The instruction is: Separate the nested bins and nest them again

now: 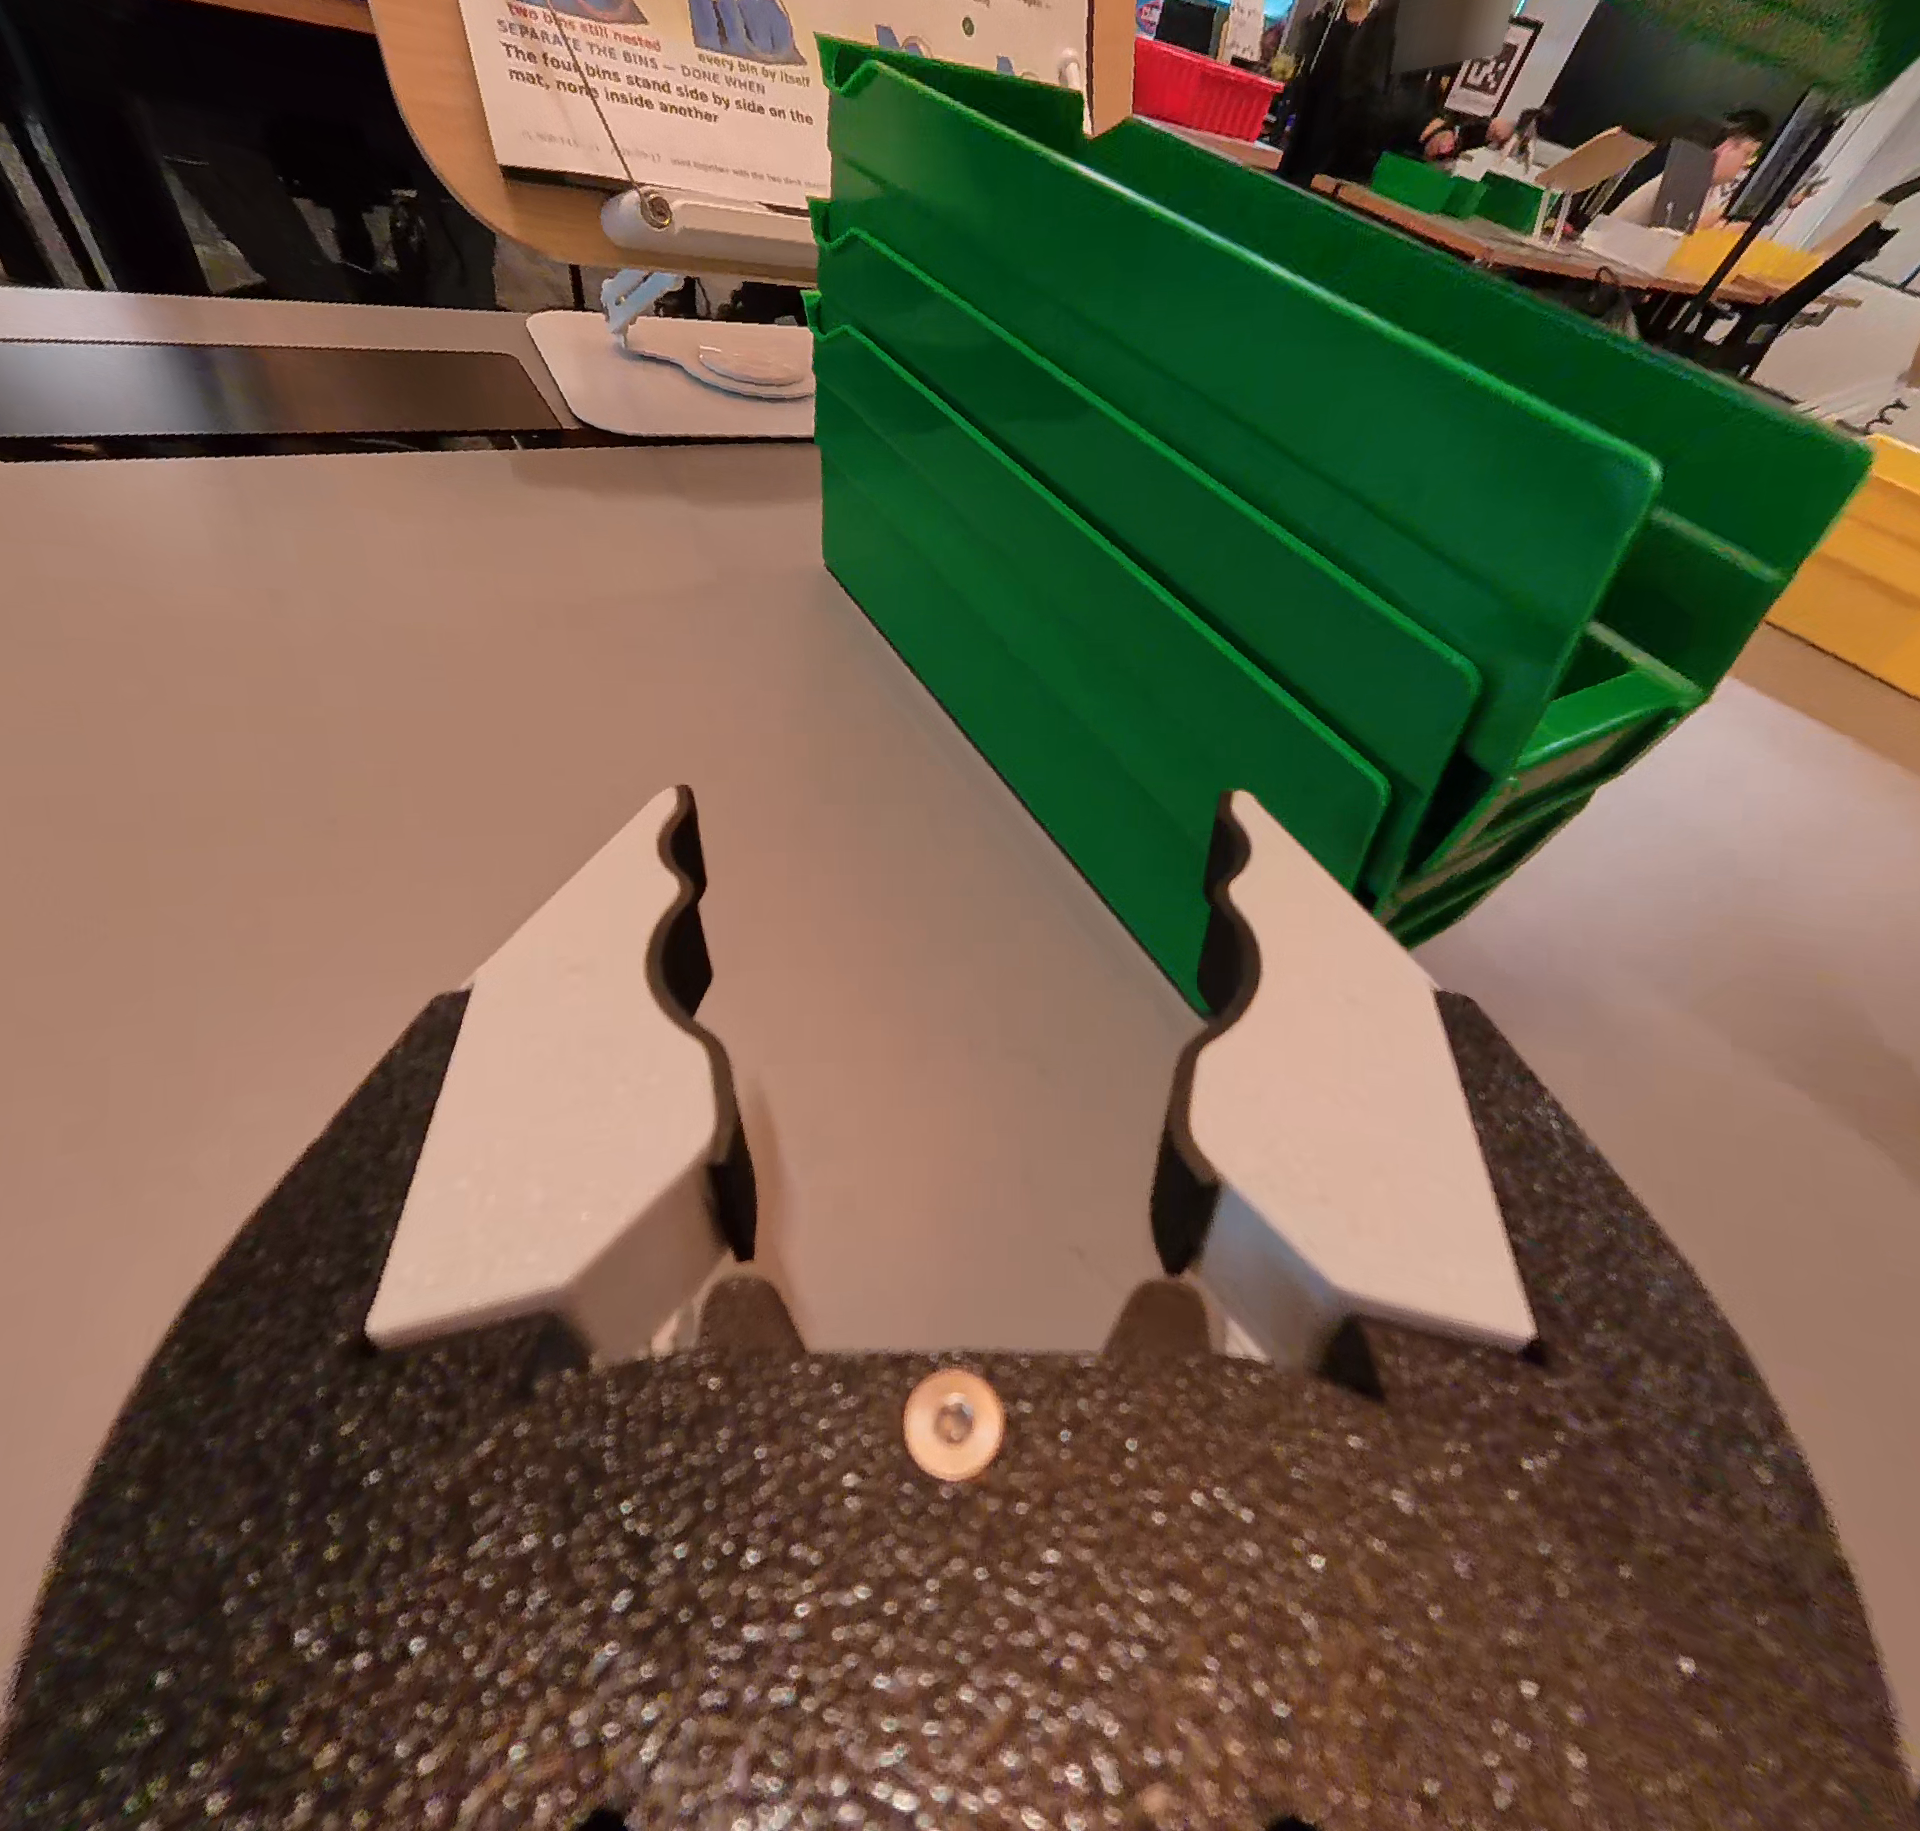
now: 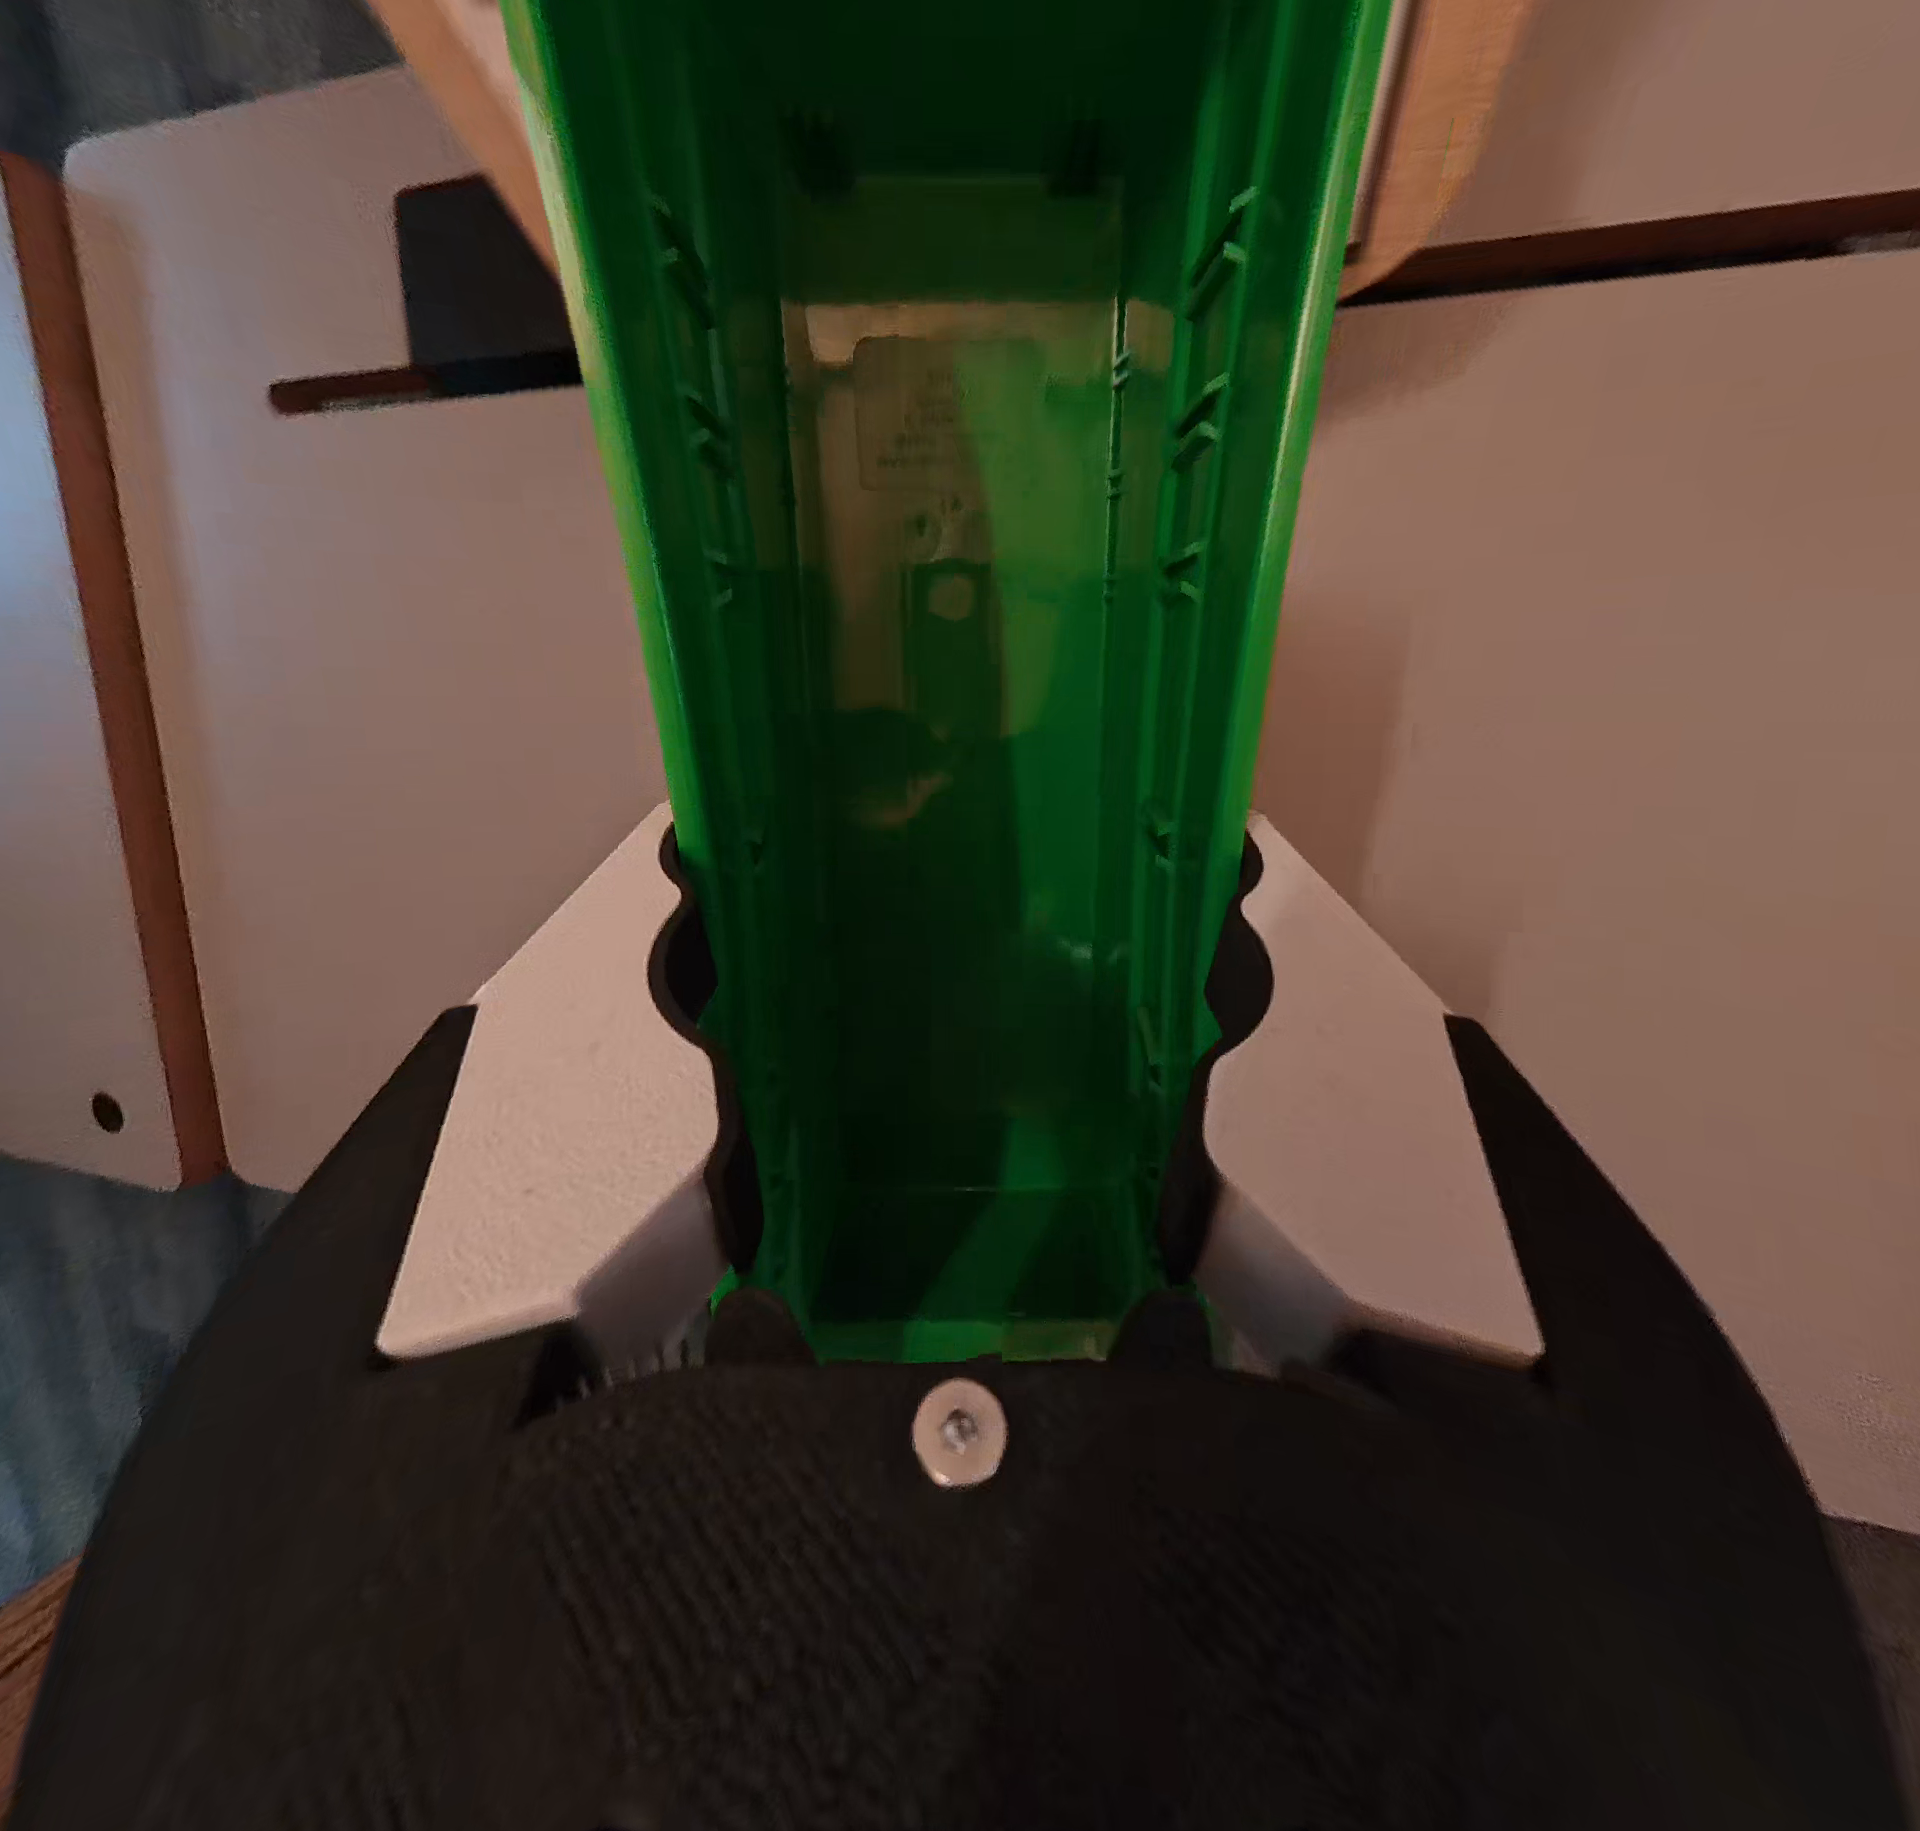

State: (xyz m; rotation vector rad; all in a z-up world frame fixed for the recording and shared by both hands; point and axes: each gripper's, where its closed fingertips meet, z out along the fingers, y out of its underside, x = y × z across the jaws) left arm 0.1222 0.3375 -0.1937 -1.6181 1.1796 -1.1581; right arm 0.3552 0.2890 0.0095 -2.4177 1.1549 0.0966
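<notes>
While clamping one green bin between right tongs, keeping left tongs wide and empty beside nested bins on bench; seemingly light, stiff, slick, so gripping walls.

Beyond the left tongs light was even and bright, edges bowed. Between the right tongs the glossy green plastic bin was dim, blurred.

A translucent green plastic bin is being gripped between the white fingers of the right gripper, pads pressed against both side walls. Its open interior is being viewed lengthwise. White panels are being seen behind.
</notes>
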